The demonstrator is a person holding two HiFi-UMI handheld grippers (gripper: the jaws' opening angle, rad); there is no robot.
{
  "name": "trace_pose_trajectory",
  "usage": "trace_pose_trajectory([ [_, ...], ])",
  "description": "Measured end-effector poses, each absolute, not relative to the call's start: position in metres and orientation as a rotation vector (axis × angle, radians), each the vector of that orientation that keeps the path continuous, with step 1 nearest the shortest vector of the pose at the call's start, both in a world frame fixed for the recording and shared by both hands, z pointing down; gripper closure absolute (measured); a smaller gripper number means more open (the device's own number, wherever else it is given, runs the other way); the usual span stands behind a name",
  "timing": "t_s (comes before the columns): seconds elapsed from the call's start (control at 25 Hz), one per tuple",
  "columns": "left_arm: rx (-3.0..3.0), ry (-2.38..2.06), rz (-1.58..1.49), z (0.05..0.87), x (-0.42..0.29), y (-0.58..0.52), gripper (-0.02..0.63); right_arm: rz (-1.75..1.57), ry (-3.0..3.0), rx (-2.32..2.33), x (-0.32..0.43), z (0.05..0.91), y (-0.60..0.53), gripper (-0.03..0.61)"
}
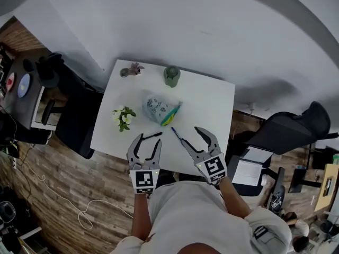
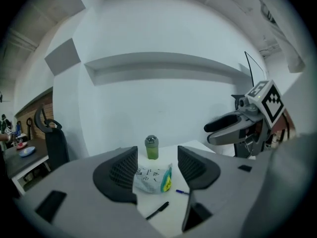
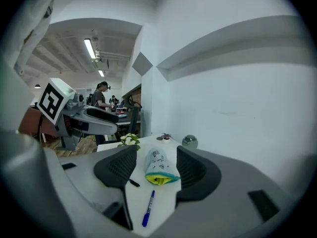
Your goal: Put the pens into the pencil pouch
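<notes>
On the white table (image 1: 214, 102) lies a white patterned pencil pouch (image 1: 160, 110) with a yellow-green open mouth. It also shows ahead of both grippers: pouch (image 2: 152, 178), pouch (image 3: 157, 166). A black pen (image 1: 152, 136) lies by the left gripper (image 1: 150, 138), and a blue pen (image 1: 176, 134) by the right gripper (image 1: 189, 134). Both grippers hover over the near table edge, open and empty. In the left gripper view the black pen (image 2: 157, 210) lies below the left gripper (image 2: 157, 170), the blue pen (image 2: 182, 192) to its right. The blue pen (image 3: 148, 209) lies under the right gripper (image 3: 151, 170).
A green lidded cup (image 1: 171, 75) and a small potted plant (image 1: 131, 69) stand at the table's far edge, a flower pot (image 1: 124, 117) at its left. Black chairs (image 1: 77, 120) flank the table on the wood floor. A wall runs behind it.
</notes>
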State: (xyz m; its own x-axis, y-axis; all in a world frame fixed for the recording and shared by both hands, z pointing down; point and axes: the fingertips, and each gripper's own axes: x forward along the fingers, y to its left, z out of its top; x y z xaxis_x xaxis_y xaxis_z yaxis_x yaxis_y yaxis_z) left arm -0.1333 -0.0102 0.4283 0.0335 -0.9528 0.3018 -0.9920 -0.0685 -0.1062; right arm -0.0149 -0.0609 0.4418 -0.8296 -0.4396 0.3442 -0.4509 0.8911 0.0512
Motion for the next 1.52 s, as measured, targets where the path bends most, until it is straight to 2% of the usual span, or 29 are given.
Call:
trace_pose_trajectory([
  [0.32,2.318,-1.735,0.529,0.488,-0.149,-0.057,0.381,0.134,-2.491,0.767,-0.024,0.510,-0.069,0.340],
  [0.48,2.392,-1.561,0.570,0.516,-0.141,-0.070,0.387,0.190,-2.386,0.825,-0.017,0.545,-0.066,0.369],
  [0.76,2.449,-1.340,0.655,0.559,-0.118,-0.071,0.399,0.272,-2.268,0.854,-0.002,0.590,-0.055,0.383],
  [1.52,2.399,-1.253,0.782,0.613,-0.086,-0.069,0.417,0.364,-2.134,0.659,0.013,0.690,-0.027,0.452],
])
